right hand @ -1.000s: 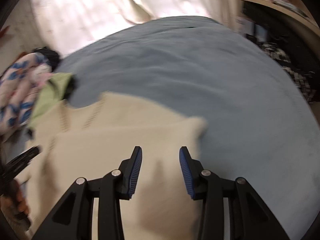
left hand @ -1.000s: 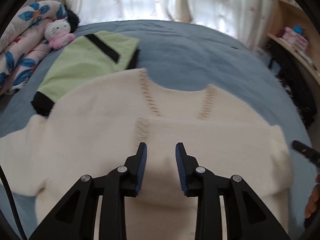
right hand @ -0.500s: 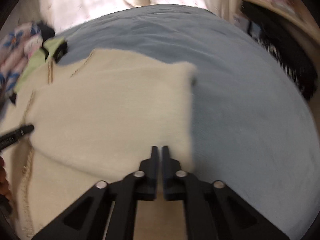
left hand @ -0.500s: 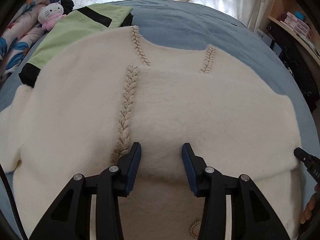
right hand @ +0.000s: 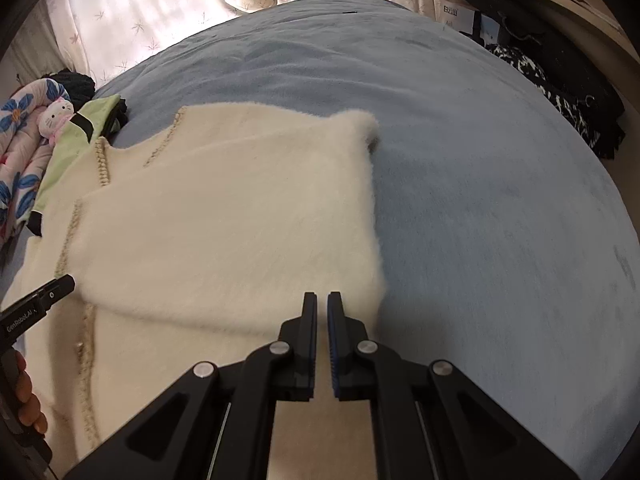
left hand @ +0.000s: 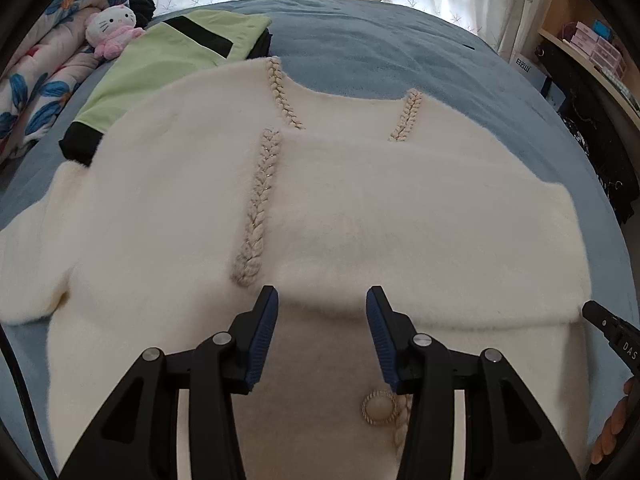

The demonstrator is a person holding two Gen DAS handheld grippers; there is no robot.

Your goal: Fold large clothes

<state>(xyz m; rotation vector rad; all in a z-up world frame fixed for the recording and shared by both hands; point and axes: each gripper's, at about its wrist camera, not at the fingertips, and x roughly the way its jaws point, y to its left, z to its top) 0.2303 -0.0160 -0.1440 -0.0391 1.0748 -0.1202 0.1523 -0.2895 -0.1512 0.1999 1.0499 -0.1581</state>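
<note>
A fluffy cream cardigan [left hand: 360, 208] with braided trim lies spread on the blue bed [left hand: 380, 52]. Its right sleeve is folded across the chest. A cream button [left hand: 378, 402] shows near the front opening. My left gripper [left hand: 322, 300] is open and empty, just above the folded sleeve's lower edge. In the right wrist view the cardigan [right hand: 224, 220] lies left of centre. My right gripper [right hand: 322, 304] has its jaws almost together with a thin gap, at the garment's right edge. No cloth shows between the fingers.
A folded green and black garment [left hand: 172, 64] lies at the back left, beside a plush cat [left hand: 112, 28] and a flowered quilt [left hand: 36, 76]. Shelves with boxes [left hand: 596, 40] and dark clothes [right hand: 560, 92] stand at the right. Curtains hang behind the bed.
My left gripper has opened wider and dropped close over the folded sleeve. My right gripper went from open to nearly closed and moved to the cardigan's right edge.
</note>
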